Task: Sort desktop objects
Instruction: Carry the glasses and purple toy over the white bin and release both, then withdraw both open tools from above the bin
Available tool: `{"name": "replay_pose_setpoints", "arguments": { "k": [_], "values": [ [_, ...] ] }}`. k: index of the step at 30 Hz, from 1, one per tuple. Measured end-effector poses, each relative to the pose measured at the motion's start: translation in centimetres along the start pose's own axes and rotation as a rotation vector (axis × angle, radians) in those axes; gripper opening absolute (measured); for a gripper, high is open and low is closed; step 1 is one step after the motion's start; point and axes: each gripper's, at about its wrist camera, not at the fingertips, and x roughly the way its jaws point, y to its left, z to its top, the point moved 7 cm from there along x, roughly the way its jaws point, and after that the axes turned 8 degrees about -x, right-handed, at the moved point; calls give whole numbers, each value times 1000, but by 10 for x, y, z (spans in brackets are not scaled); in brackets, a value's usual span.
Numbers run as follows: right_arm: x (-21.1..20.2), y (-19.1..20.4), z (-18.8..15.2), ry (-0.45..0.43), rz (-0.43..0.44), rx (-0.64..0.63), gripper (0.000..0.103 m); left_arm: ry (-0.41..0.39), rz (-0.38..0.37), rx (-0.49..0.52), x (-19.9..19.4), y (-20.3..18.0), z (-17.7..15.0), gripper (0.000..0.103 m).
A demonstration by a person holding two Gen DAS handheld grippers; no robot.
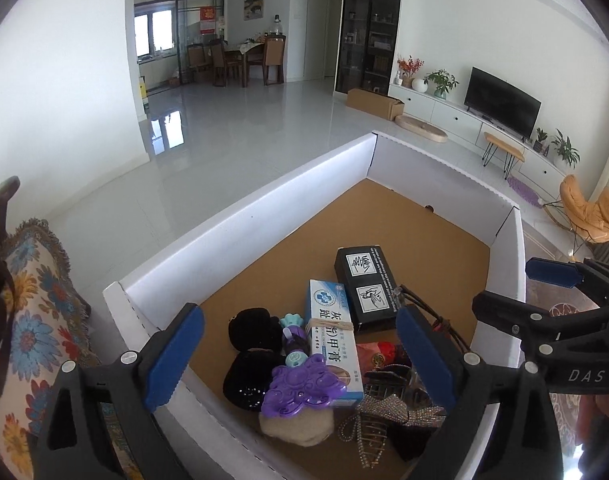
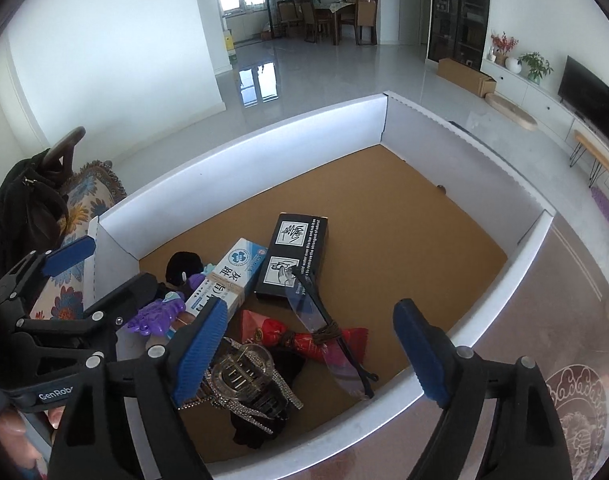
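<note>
Both tongs stand wide with nothing gripped: the left tongs [image 1: 300,364] hover over the white-walled tray [image 1: 264,216], above the purple toy [image 1: 300,390] and the white-and-blue box [image 1: 334,344]; the right tongs [image 2: 310,354] hang over the rhinestone hair clip [image 2: 244,380]. The black box [image 2: 294,256] lies just beyond on the brown floor of the tray

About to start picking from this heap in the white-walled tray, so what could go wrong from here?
1. The items overlap: the white and blue medicine box lies on the purple plastic butterfly toy, so lifting one may drag the other.
2. The rhinestone-covered hair clip trails chains that could snag a pad.
3. Both open claws, left claw and right claw, hang close together and might collide.
</note>
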Motion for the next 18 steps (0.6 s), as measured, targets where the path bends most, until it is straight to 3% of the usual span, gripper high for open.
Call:
{"name": "replay_pose_setpoints", "arguments": {
  "k": [7, 9, 18],
  "values": [
    [-23, -23, 5, -5, -59, 19, 92, 48, -27, -158, -15, 10, -2, 98],
    [-26, -23, 5, -1, -59, 12, 92, 51, 0, -185, -16, 15, -3, 98],
    [-30, -17, 10, -3, -54, -19, 92, 9, 100, -128, -23, 12, 4, 98]
  ]
}}
